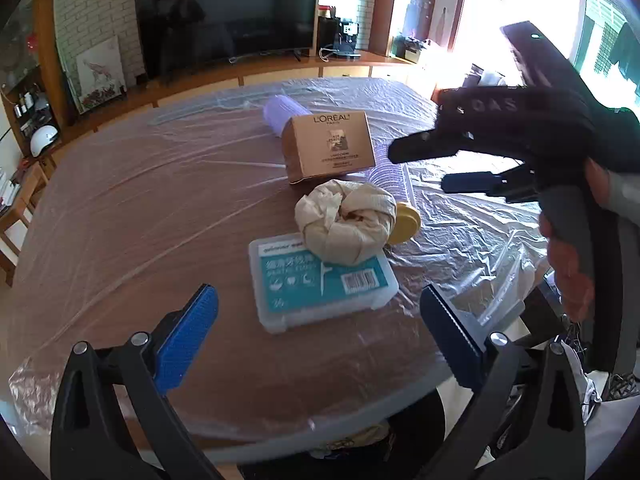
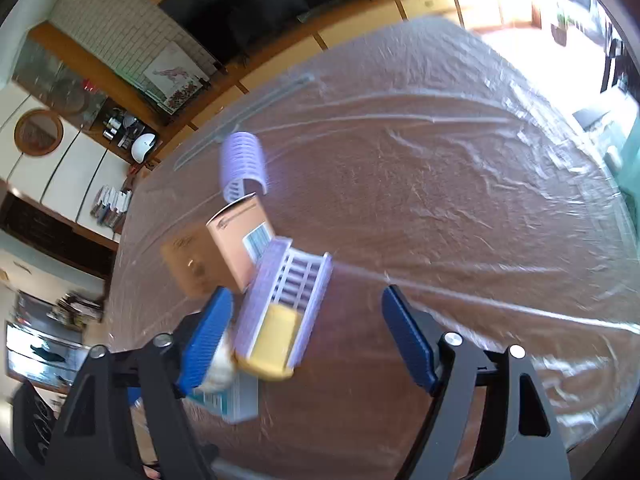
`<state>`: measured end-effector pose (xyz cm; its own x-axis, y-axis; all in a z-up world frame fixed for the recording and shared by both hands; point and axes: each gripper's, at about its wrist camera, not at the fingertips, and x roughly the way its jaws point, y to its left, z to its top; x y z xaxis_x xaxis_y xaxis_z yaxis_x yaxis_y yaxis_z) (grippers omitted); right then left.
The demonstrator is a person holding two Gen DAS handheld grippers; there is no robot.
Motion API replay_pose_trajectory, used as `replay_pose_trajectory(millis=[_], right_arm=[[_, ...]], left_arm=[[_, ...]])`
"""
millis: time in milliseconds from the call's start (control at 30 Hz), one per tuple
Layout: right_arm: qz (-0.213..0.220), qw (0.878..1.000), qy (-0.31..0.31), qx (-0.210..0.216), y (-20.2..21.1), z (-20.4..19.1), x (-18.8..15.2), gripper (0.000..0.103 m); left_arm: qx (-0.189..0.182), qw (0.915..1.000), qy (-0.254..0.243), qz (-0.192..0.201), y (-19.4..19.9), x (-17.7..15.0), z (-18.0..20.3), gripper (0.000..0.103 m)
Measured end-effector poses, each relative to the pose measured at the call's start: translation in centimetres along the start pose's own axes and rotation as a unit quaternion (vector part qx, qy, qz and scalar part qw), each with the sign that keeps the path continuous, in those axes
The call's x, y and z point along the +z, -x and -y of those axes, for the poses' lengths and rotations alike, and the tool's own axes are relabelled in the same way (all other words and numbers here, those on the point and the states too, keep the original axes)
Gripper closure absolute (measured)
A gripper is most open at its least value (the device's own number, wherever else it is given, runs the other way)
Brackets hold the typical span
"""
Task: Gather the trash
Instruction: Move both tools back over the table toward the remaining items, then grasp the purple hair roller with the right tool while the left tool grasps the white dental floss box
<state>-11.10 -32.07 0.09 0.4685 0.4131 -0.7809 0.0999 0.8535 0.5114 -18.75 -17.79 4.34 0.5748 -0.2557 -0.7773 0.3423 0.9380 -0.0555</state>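
On a wooden table [image 1: 120,220] under clear plastic film lies a small heap: a crumpled beige paper wad [image 1: 344,224], a teal-labelled floss box [image 1: 320,284], a tan L'Oréal carton [image 1: 328,148], a lilac roller [image 1: 284,114] and a yellow lid [image 1: 408,222]. My left gripper [image 1: 320,340] stands open just in front of the floss box, holding nothing. My right gripper [image 1: 436,164] comes in from the right. In its own view the right gripper [image 2: 308,340] is open around a lilac slatted tray [image 2: 296,276] with the yellow lid [image 2: 272,340]; the pads do not press on it.
A dark TV [image 1: 228,12] and a low wooden cabinet [image 1: 280,68] stand behind the table. The table's near edge [image 1: 280,432] curves just below my left gripper. Film-covered tabletop [image 2: 460,200] stretches to the right of the heap. Clutter sits past the table's right edge.
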Motion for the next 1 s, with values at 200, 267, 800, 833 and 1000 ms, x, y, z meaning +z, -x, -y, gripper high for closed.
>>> replay_pose_trajectory(millis=[200,267,800,833,1000], right_arm=[[-0.019,1.000,0.004,0.005,-1.8,-0.4,1.1,0.030],[-0.023,1.000,0.010,0.005,-2.2,-0.7,1.4,0.040],[0.123,0.983,0.132,-0.018,0.4,-4.0,-0.1,0.059],[0.131,0.982,0.137,-0.019,0.5,-4.2,-0.1,0.059],[0.152,0.979,0.133,-0.023,0.8,-4.3,-0.2,0.059]], left_arm=[[-0.005,0.9999,-0.007,-0.012,-1.4,0.6,-0.1,0.004],[-0.005,0.9997,-0.011,-0.020,-1.8,0.7,0.0,0.009],[-0.023,0.9991,0.013,-0.032,-2.8,1.4,-2.1,0.014],[-0.022,0.9991,0.016,-0.031,-2.8,1.5,-2.4,0.014],[-0.012,0.9994,0.019,-0.024,-2.3,1.7,-3.4,0.014]])
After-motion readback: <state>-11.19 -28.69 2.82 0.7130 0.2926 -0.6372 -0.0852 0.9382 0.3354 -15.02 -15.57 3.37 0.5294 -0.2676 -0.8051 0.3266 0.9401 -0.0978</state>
